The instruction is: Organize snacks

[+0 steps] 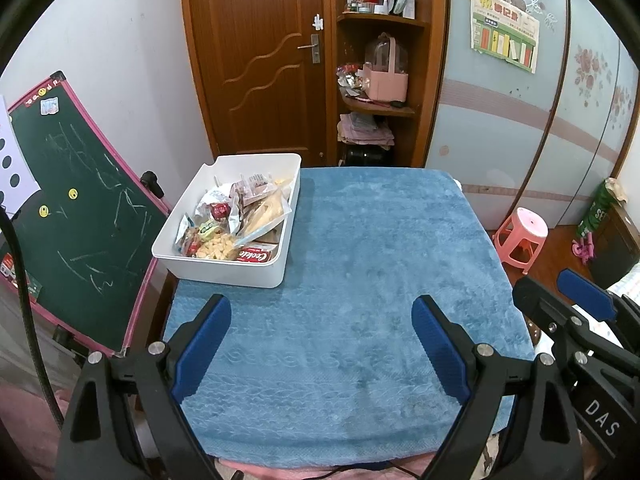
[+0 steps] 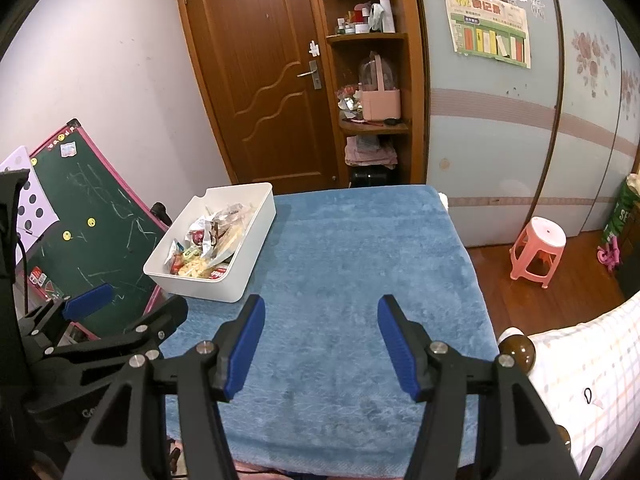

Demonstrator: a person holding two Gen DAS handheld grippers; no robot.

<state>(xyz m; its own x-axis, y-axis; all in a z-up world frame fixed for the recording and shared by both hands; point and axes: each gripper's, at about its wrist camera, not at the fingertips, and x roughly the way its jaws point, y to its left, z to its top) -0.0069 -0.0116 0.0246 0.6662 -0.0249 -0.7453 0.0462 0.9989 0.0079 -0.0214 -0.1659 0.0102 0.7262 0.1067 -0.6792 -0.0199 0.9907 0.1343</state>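
A: Through the left wrist camera, we see our left gripper (image 1: pixel 320 344) spread wide with nothing between its blue pads, above the blue towel (image 1: pixel 360 280). The white bin (image 1: pixel 224 268) of snacks (image 1: pixel 236 220) sits at the towel's far left corner.

B: Through the right wrist camera, our right gripper (image 2: pixel 320 344) stands parted and empty too. The bin (image 2: pixel 200 286) lies ahead to the left, beside the chalkboard (image 2: pixel 100 240).
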